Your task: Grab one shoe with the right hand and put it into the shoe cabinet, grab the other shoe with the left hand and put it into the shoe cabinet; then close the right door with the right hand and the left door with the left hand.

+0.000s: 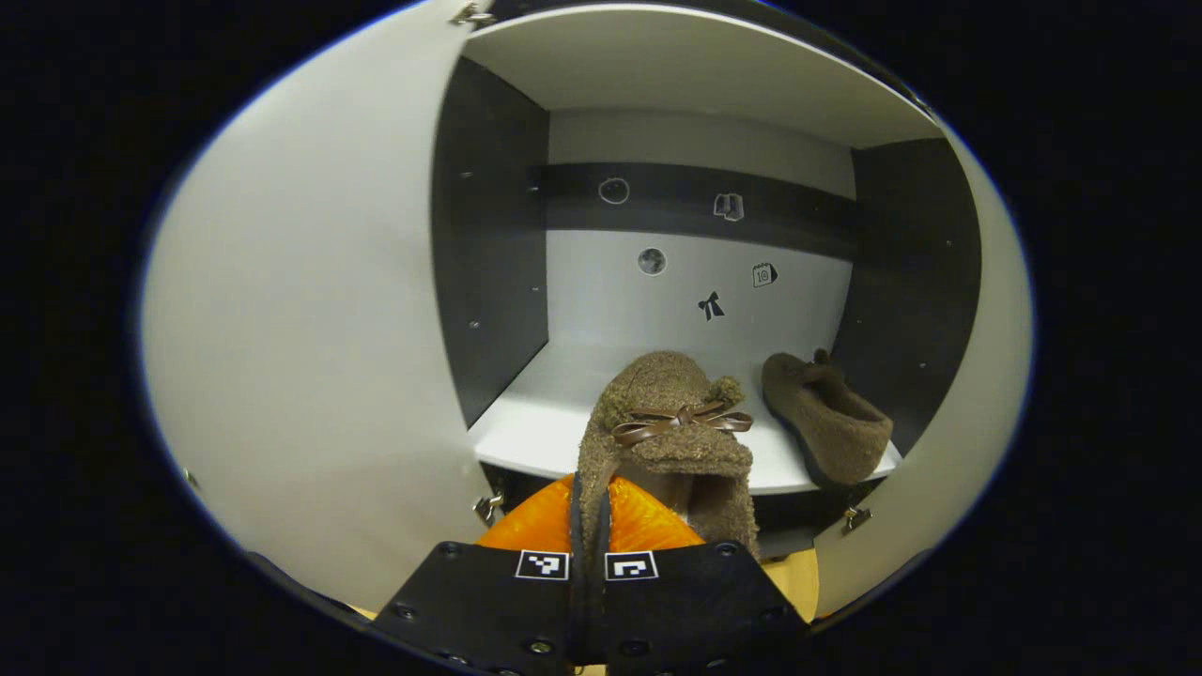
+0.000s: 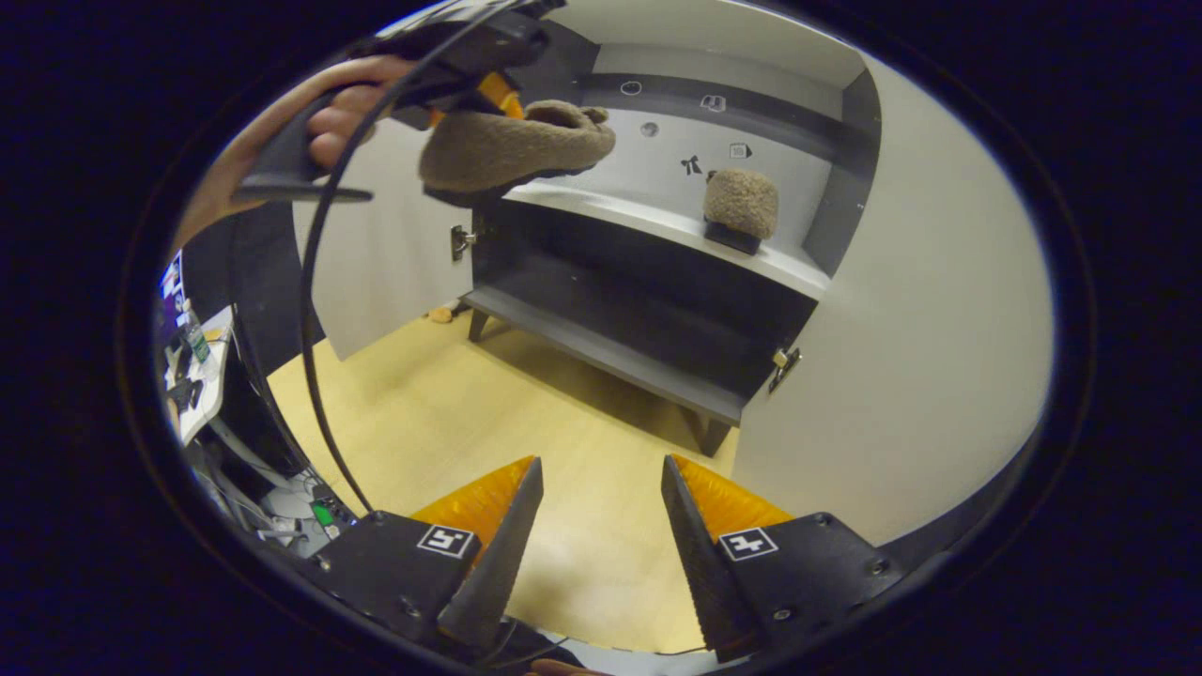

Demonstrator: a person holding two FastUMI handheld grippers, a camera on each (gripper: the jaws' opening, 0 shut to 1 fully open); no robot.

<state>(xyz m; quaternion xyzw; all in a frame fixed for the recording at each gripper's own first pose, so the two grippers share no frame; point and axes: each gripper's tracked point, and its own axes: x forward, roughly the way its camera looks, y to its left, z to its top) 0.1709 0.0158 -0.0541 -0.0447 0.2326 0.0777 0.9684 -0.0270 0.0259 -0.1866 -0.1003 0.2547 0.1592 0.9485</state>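
Left tool (image 1: pixel 589 526) pinching fuzzy bow-trimmed slipper (image 1: pixel 669 427), matching slipper (image 1: pixel 826 418) on smooth shelf (image 1: pixel 535 422)

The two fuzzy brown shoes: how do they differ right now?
The held shoe hangs in the air, pinched by the left gripper in front of the cabinet; the shelved shoe rests on the white shelf, touched by no gripper. The held shoe's brown bow faces the left gripper view; the shelved shoe shows its side there. Both are brown and fleecy.

Lighting: even, soft, overhead; cabinet interior (image 1: pixel 695 282) lying dimmer. Fisheye bending door edges (image 2: pixel 901 310). Focus holding sharp; rims darkening slightly.
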